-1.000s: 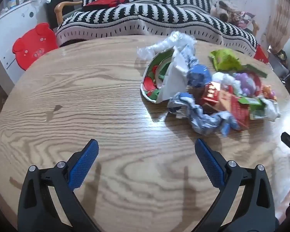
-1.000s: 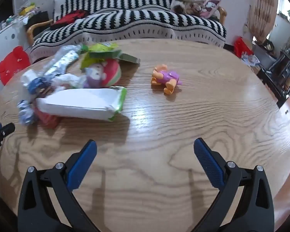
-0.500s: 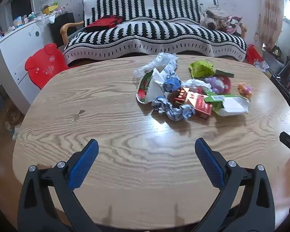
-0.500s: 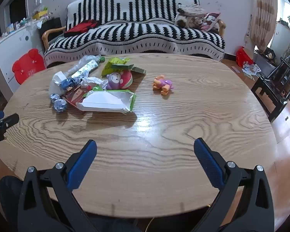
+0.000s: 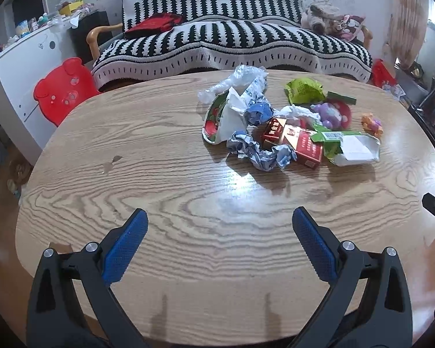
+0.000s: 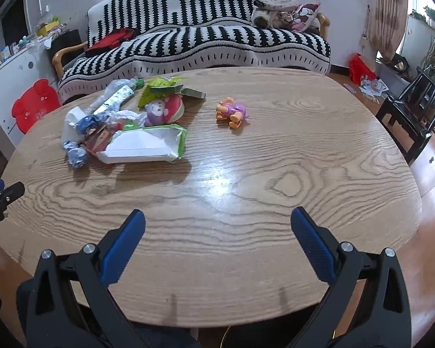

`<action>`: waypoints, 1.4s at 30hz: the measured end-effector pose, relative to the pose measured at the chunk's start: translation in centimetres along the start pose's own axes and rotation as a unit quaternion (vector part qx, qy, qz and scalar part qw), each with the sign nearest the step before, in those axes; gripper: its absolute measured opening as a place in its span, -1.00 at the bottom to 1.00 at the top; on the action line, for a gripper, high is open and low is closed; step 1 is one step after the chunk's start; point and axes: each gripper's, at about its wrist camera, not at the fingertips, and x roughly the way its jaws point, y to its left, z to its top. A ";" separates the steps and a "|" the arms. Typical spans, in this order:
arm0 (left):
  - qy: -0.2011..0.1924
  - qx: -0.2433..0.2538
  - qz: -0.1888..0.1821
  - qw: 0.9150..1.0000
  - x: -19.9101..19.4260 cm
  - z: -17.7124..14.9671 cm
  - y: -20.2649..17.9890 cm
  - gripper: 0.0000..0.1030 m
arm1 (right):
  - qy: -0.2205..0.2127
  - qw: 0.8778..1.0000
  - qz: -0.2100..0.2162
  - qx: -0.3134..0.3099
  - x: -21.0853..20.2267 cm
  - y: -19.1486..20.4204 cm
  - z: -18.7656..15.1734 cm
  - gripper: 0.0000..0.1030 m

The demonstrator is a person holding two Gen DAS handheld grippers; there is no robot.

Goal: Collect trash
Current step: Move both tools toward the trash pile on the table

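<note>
A heap of trash lies on the far half of the oval wooden table [image 5: 174,191]: a crumpled blue-and-white wrapper [image 5: 261,153], a red cigarette pack [image 5: 293,142], a torn green-and-white carton [image 5: 353,149], a green bag [image 5: 304,90], clear plastic [image 5: 240,79]. The carton also shows in the right wrist view [image 6: 145,145]. My left gripper [image 5: 219,232] is open and empty above the near table edge. My right gripper [image 6: 217,229] is open and empty, also at the near edge, well short of the heap.
A purple plush toy on a red ball [image 6: 165,108] and a small orange-and-pink toy [image 6: 232,113] sit by the heap. A striped sofa [image 5: 232,37] stands behind the table, a red bear stool [image 5: 61,92] at left, a dark chair [image 6: 411,116] at right.
Both grippers have pulled back and up from the table, so the heap looks smaller and farther. Both stay open and empty. The trash has not moved.
</note>
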 end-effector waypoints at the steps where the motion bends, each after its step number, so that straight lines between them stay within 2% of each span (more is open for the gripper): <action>1: 0.000 0.000 0.001 1.000 0.3 0.0 -0.1 0.88 | 0.001 1.000 0.000 0.000 0.3 0.0 0.2 0.89; 12: 0.017 -0.003 0.009 1.000 3.4 0.8 0.4 0.88 | 0.005 1.000 -0.004 -0.015 2.9 0.7 1.7 0.89; 22: 0.029 -0.014 0.001 0.999 5.3 1.8 1.3 0.88 | 0.013 1.000 -0.003 -0.007 4.7 0.6 2.6 0.89; 42: 0.037 -0.014 -0.005 0.999 5.7 1.4 0.7 0.88 | 0.023 1.000 0.002 -0.008 5.3 0.6 1.7 0.89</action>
